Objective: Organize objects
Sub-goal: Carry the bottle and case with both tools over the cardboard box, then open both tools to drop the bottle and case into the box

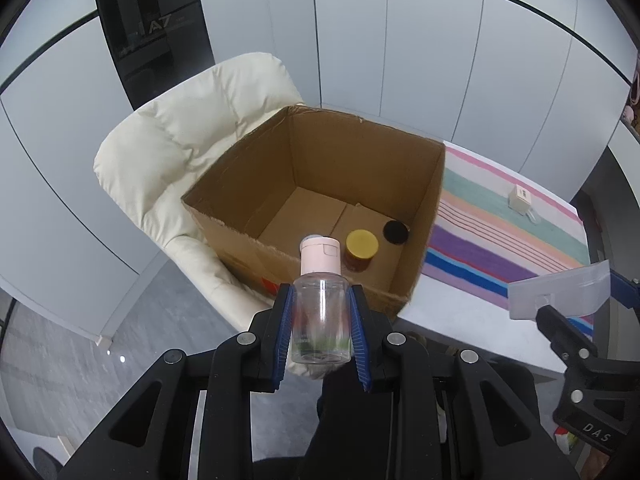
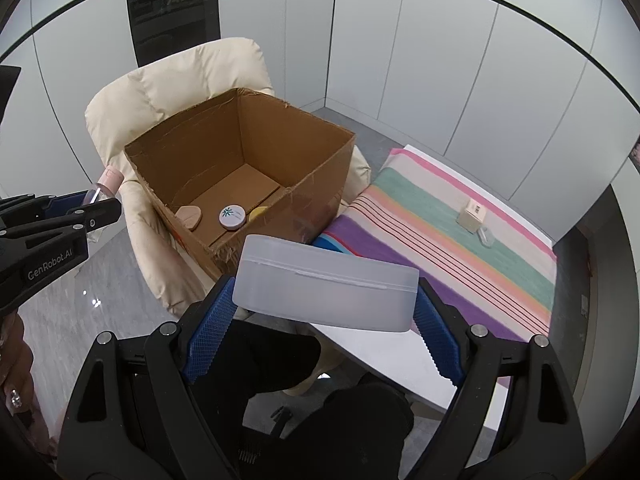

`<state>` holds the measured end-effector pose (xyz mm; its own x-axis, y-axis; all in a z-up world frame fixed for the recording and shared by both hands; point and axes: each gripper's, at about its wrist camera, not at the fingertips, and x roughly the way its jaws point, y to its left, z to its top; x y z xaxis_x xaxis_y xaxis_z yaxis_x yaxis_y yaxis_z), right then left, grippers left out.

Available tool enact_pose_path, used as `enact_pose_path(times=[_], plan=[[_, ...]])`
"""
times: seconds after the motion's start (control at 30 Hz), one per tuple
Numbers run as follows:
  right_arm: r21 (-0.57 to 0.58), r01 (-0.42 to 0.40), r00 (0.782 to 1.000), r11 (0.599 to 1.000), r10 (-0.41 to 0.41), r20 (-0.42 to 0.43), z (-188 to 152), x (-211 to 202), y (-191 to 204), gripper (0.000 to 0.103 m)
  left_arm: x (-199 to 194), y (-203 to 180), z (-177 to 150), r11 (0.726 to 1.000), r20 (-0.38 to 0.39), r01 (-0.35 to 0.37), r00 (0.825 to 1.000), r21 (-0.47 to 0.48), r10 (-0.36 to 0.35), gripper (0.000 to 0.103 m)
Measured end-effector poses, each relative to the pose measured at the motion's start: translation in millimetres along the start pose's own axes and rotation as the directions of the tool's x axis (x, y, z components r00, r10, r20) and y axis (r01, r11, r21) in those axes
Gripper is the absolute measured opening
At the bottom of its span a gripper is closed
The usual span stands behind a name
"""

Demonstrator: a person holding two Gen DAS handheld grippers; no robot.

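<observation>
My left gripper (image 1: 320,320) is shut on a clear bottle (image 1: 320,316) with a pink cap, held just before the near wall of an open cardboard box (image 1: 432,216). In the box lie a yellow-lidded jar (image 1: 361,250) and a black lid (image 1: 395,232). My right gripper (image 2: 324,312) is shut on a frosted plastic case (image 2: 326,284), held by its two ends near the box (image 2: 312,188). From the right wrist view a white round tin (image 2: 232,216) and a tan flat piece (image 2: 189,217) also show inside the box. The left gripper (image 2: 100,204) and its bottle (image 2: 105,184) appear at the left edge there.
The box rests on a cream padded chair (image 1: 176,144). To its right stands a white table (image 2: 384,352) with a striped cloth (image 2: 440,236); a small beige carton (image 2: 472,214) and a tiny clear vial (image 2: 485,237) lie on it. Grey wall panels stand behind.
</observation>
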<state>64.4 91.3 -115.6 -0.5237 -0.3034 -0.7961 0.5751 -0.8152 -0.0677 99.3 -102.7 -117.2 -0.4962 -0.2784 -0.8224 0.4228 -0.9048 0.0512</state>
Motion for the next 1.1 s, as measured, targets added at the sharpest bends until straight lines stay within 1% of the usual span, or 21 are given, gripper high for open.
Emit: enact_pose_path(times=[0.1, 0.2, 0.33, 0.5, 0.63, 0.7, 0.73, 0.77, 0.8, 0.83, 0.87, 0.93, 1.03, 1.1], plan=[[-0.009, -0.008, 1.000, 1.000, 0.008, -0.008, 14.0, 18.2, 5.1, 0.088, 12.0, 4.3, 12.2, 1.000, 0.003, -0.004, 1.000, -0.013, 0.004, 0.028], [-0.014, -0.044, 0.999, 0.999, 0.044, -0.007, 29.9, 30.9, 10.5, 0.088, 27.5, 11.9, 26.5, 0.999, -0.001, -0.028, 1.000, -0.026, 0.028, 0.028], [-0.050, -0.078, 0.997, 0.996, 0.078, -0.003, 55.5, 50.4, 24.1, 0.088, 50.9, 26.4, 47.9, 0.997, -0.008, -0.057, 0.998, -0.054, 0.057, 0.028], [-0.096, -0.092, 0.996, 0.991, 0.093, 0.005, 85.5, 77.3, 38.8, 0.088, 77.1, 40.0, 69.3, 0.992, -0.026, -0.091, 0.996, -0.082, 0.089, 0.028], [-0.129, -0.107, 0.994, 0.986, 0.107, -0.003, 103.0, 102.0, 47.9, 0.088, 97.8, 42.9, 85.5, 0.991, -0.049, -0.087, 0.995, -0.102, 0.082, 0.028], [-0.142, -0.138, 0.990, 0.980, 0.140, 0.001, 107.6, 111.3, 50.7, 0.088, 105.4, 43.9, 92.8, 0.992, -0.049, -0.065, 0.997, -0.113, 0.060, 0.029], [-0.150, -0.156, 0.987, 0.976, 0.159, 0.003, 107.9, 115.0, 51.3, 0.089, 109.2, 45.1, 96.2, 0.991, -0.048, -0.046, 0.998, -0.124, 0.040, 0.042], [-0.160, -0.167, 0.986, 0.973, 0.169, 0.001, 108.0, 118.8, 52.9, 0.090, 112.5, 46.3, 98.5, 0.990, -0.052, -0.031, 0.998, -0.134, 0.024, 0.069], [-0.173, -0.168, 0.985, 0.971, 0.170, -0.005, 108.5, 123.8, 55.1, 0.092, 116.5, 48.2, 101.2, 0.989, -0.058, -0.012, 0.998, -0.151, 0.003, 0.082], [-0.183, -0.156, 0.987, 0.971, 0.158, -0.002, 108.0, 127.4, 56.7, 0.099, 118.2, 49.5, 102.2, 0.987, -0.056, -0.001, 0.998, -0.161, -0.008, 0.097], [-0.193, -0.145, 0.989, 0.970, 0.149, 0.006, 107.3, 130.1, 57.8, 0.102, 118.7, 50.8, 102.8, 0.985, -0.047, 0.008, 0.999, -0.171, -0.016, 0.097], [-0.202, -0.131, 0.990, 0.971, 0.137, 0.017, 106.2, 135.4, 57.5, 0.103, 118.6, 48.9, 102.7, 0.987, -0.033, 0.010, 0.999, -0.163, -0.015, 0.097], [-0.168, -0.161, 0.987, 0.973, 0.164, 0.000, 104.3, 146.6, 49.6, 0.103, 120.8, 45.4, 102.5, 0.989, -0.026, -0.020, 1.000, -0.144, 0.016, 0.097], [-0.139, -0.171, 0.985, 0.975, 0.172, -0.006, 103.9, 149.8, 44.9, 0.103, 121.7, 44.0, 101.8, 0.990, -0.029, -0.019, 0.999, -0.137, 0.015, 0.097]])
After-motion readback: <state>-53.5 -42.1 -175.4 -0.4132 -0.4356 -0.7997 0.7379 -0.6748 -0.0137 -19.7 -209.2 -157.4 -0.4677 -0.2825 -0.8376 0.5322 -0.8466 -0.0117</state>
